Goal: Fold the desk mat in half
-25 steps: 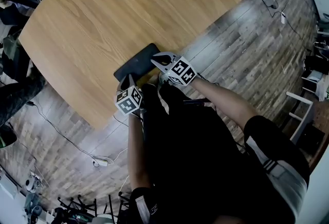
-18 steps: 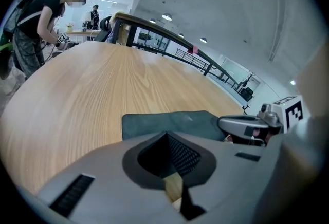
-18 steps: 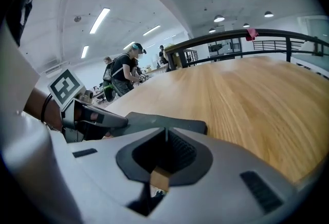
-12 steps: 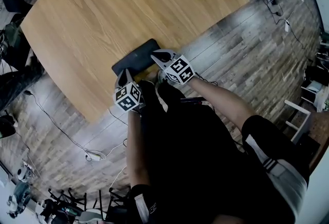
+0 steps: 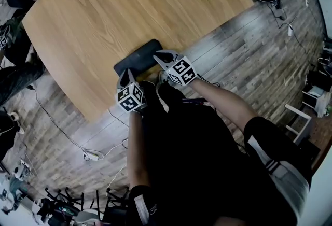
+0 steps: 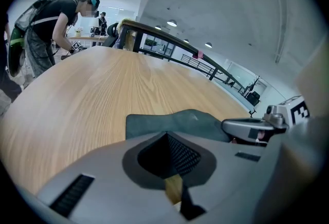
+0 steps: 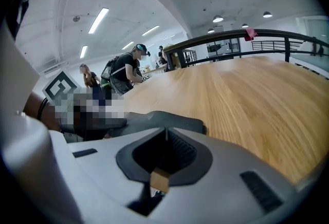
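The dark desk mat (image 5: 136,57) lies at the round wooden table's (image 5: 129,7) near edge. My left gripper (image 5: 126,77) meets the mat's near left corner, and my right gripper (image 5: 157,56) meets its near right corner. In the left gripper view the jaws (image 6: 167,134) are closed together at the mat's (image 6: 175,123) edge, and the mat humps up just beyond them. The right gripper view shows the same: closed jaws (image 7: 165,129) at the edge of the raised mat (image 7: 154,119). Both seem to pinch the mat's near edge.
The person stands at the table's edge over a wood plank floor (image 5: 244,48) with loose cables (image 5: 93,155). Other people (image 6: 51,28) work at a bench beyond the far side of the table. A dark railing (image 7: 257,33) runs behind it.
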{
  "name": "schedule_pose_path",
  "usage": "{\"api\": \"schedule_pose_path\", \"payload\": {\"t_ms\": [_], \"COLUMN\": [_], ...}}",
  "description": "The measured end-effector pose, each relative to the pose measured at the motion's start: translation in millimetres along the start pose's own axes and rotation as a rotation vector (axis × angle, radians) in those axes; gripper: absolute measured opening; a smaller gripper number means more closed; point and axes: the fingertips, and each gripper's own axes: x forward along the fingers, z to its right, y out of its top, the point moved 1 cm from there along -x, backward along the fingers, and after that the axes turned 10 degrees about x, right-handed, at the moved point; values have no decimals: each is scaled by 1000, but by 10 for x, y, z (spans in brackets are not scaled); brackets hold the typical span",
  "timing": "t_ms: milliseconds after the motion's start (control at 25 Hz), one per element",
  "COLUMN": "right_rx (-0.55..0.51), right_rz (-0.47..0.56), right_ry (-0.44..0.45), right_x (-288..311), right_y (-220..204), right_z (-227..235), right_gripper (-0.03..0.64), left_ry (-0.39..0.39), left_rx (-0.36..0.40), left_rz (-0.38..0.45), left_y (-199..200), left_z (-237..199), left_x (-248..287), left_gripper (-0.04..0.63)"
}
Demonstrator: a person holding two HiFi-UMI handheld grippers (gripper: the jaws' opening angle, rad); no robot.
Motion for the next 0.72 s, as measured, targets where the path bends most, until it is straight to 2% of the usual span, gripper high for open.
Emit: {"api": "schedule_pose_path", "payload": {"t_ms": [720], "right_rx": [-11], "right_rz": [-9], "right_ry": [-2], "right_x": [-37], "right_y": [-30], "right_z": [-4], "right_gripper": [34], "left_ry": [17], "left_rx": [-11], "left_rz": [-2], "left_y": [-16], "left_z": [1], "left_x": [1], "left_gripper": [25]}}
